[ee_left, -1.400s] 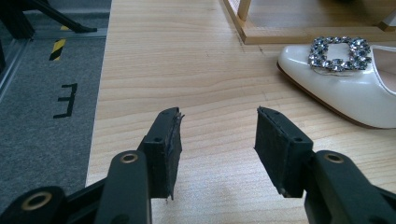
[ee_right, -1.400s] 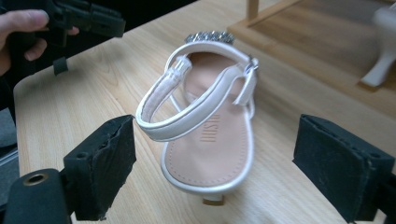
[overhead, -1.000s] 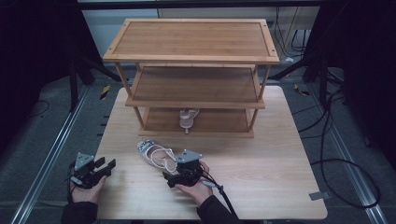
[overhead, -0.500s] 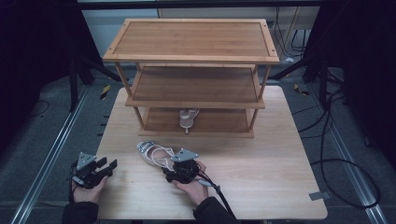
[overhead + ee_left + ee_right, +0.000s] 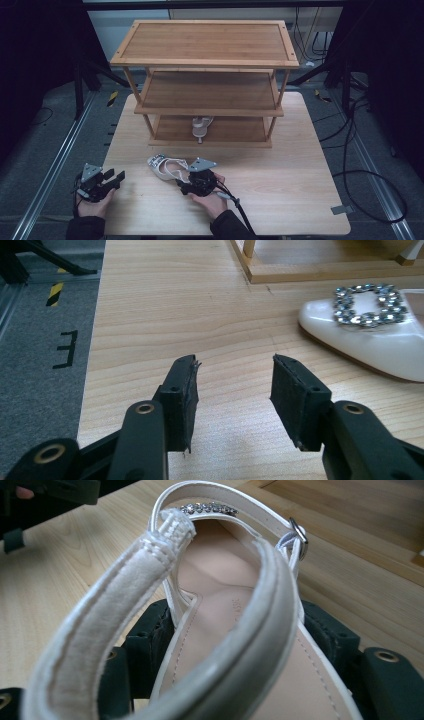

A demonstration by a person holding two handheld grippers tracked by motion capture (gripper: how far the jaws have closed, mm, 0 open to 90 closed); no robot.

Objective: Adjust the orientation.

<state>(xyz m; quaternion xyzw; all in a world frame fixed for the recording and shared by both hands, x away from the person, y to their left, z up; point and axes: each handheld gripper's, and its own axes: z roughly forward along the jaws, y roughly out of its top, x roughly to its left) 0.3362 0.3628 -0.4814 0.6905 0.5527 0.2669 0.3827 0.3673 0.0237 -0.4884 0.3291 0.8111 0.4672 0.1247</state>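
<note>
Gripping the white patent slingback shoe with the rhinestone buckle (image 5: 167,168) at its heel end is the step in hand. The shoe lies on the pale wooden table (image 5: 280,185), in front of the three-tier bamboo shoe rack (image 5: 205,60) and just left of your right gripper (image 5: 189,187); its toe points away toward the table's left.

In the right gripper view the heel seat and insole (image 5: 220,630) sit between the two black jaws, with the padded heel strap (image 5: 125,605) arching over them. The jaws have just been closing on the shoe. They appear to touch its sides, so I read this as a grasp at the heel, though I cannot tell how firm it is.

To do this well:
- Keep the pads on the stiff sole edge, not on the soft strap, which would likely fold and let the shoe swing.
- Finish the squeeze before you lift. The toe with the buckle is the free end and will probably droop.
- Lift low and level, toe first, if you are heading for the bottom shelf, where a matching white shoe (image 5: 201,127) already stands.

Your left gripper (image 5: 117,179) rests near the table's left edge, well apart from the shoe, jaws spread with nothing between them; they have eased slightly inward. Hold it ready to steady the toe (image 5: 370,335) if the shoe tips.
</note>
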